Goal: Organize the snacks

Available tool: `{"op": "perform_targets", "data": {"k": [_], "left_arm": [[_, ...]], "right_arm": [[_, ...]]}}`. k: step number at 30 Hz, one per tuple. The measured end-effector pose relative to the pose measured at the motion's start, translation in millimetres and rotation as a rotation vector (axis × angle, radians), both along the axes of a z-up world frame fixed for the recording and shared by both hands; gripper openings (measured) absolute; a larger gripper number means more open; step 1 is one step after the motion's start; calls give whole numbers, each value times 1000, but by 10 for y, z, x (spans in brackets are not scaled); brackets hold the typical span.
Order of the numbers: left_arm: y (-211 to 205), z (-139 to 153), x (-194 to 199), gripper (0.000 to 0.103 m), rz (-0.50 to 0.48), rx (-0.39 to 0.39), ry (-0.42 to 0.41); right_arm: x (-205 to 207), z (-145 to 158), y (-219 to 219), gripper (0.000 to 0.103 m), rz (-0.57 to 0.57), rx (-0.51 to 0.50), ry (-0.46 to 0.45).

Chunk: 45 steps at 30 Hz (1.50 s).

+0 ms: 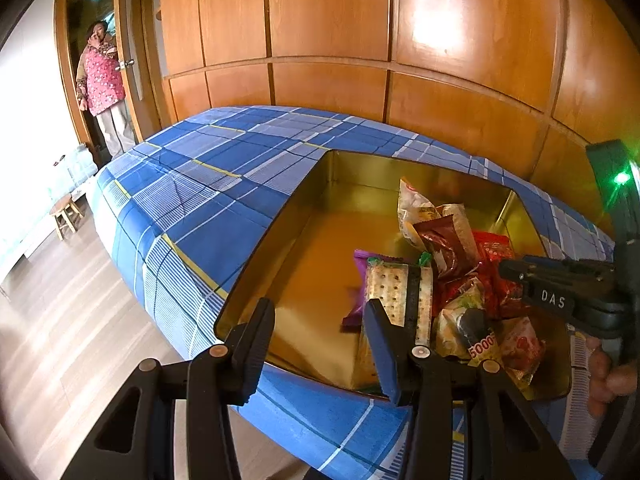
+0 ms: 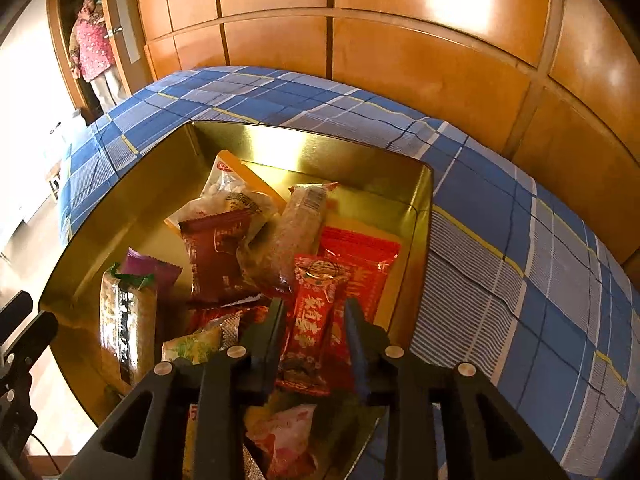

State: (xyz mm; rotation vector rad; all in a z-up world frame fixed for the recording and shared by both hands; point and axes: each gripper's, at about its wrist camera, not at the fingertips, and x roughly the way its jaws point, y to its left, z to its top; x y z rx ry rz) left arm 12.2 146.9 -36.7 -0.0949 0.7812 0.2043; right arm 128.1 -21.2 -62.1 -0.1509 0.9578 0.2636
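Tin (image 2: pixel 120 184) holds snacks | left fingers (image 1: pixel 262 344) apart, empty | right fingers (image 2: pixel 276 328) clamped on red packet (image 2: pixel 316 320)

We read "DAS" in pale letters on the black body of the right gripper (image 1: pixel 516 276), above the gold tin's (image 1: pixel 256 248) right edge. A yellow-green packet (image 1: pixel 482 350) near its front edge shows "5000". Other wrappers' print is too blurred for us.

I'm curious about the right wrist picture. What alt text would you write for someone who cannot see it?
The right hand-held gripper holds its two fingers on either side of a red snack packet above a gold tin full of wrapped snacks. The tin sits on a blue plaid bedspread before wooden wardrobe panels.
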Motion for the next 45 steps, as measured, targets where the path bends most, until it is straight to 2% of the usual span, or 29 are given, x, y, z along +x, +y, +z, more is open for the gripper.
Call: {"op": "perform_targets", "data": {"k": [11,15,21,26,30,38,45], "left_arm": [[-44,40,-33,51,-5,4,-12],[-64,59,-36,53,-7,-1,-16],[-117,126,-44,57,-17,-3,-34],[-181,200,-78,60,-29,-1,-54],[-213,269,-119,68,-25,-3,-79],[-368,360,-171,76,-54,9,-104],[-450,366,-196,79,-68,24,-105]], "right_arm": [[-102,-42,-13,30,-7,-6,-6],[-156,-12,-46,30,-16,20,-14],[-346,121,-92,38,-27,51,-85],[-587,275,-140,39,-51,56,-178],[-763,336,-249,39,-104,70,-224],[-1063,330,-402,39,-180,68,-265],[-1110,289,-447,39,-192,70,-257]]}}
